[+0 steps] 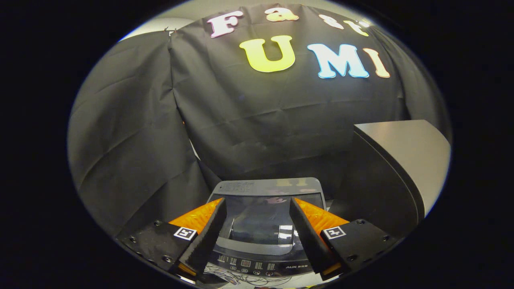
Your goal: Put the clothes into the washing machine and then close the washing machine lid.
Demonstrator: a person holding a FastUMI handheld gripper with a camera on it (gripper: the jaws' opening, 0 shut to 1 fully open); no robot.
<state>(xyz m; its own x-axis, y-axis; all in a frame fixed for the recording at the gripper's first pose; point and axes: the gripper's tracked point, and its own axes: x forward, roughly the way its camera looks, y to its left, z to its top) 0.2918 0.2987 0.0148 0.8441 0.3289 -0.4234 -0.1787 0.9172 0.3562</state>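
So the tool (pixel 257 204) has its fingers spread apart with nothing between them, hanging above the washing machine (pixel 263 233). Its glass lid (pixel 261 218) looks shut, control panel (pixel 257 265) nearest the fingers. Can't spot the clothes. A grey cabinet (pixel 401 160) stands just right of the machine.

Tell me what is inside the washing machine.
The washing machine lies between the open gripper fingers, its glass lid down. The glass is dark and mirrors the booth, so the drum's contents cannot be seen; no clothes show.
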